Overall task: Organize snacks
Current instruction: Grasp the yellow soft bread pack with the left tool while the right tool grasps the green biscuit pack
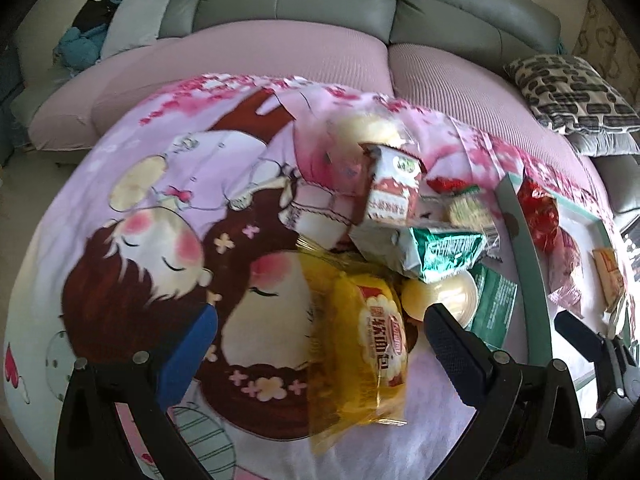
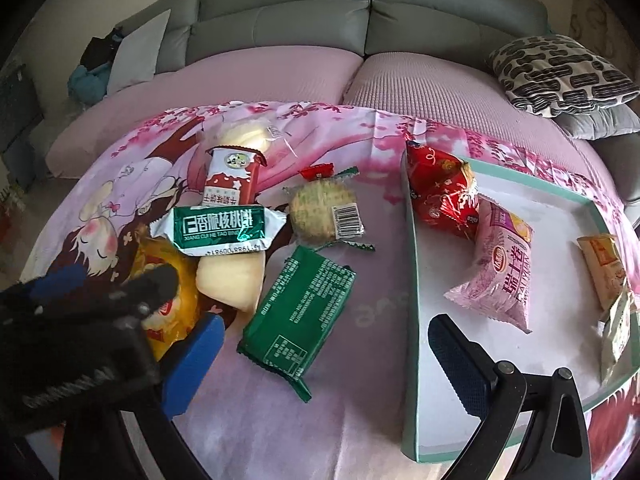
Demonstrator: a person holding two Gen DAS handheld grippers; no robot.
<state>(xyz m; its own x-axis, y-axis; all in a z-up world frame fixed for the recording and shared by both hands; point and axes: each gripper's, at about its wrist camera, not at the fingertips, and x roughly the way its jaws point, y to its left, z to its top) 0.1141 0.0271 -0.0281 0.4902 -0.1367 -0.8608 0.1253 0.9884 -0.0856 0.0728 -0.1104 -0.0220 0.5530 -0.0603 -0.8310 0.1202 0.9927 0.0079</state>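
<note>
Snack packets lie in a pile on a cartoon-print cloth. My left gripper point(image 1: 320, 332) is open, its fingers on either side of a yellow bread packet point(image 1: 360, 344), which lies on the cloth. In the right wrist view my right gripper point(image 2: 324, 340) is open and empty over a dark green packet point(image 2: 298, 314). The left gripper point(image 2: 100, 292) shows there at the left, over the yellow packet point(image 2: 168, 312). A teal-rimmed tray point(image 2: 412, 280) at the right holds a red packet point(image 2: 440, 192), a pink packet point(image 2: 500, 272) and a tan packet point(image 2: 604, 268).
The pile also holds a green-and-silver walnut cake packet point(image 2: 220, 228), a red-and-white packet point(image 2: 230, 180), a round biscuit packet point(image 2: 324, 212) and pale buns point(image 2: 232, 280). A pink-covered sofa point(image 2: 280, 72) and a patterned cushion point(image 2: 560, 76) stand behind.
</note>
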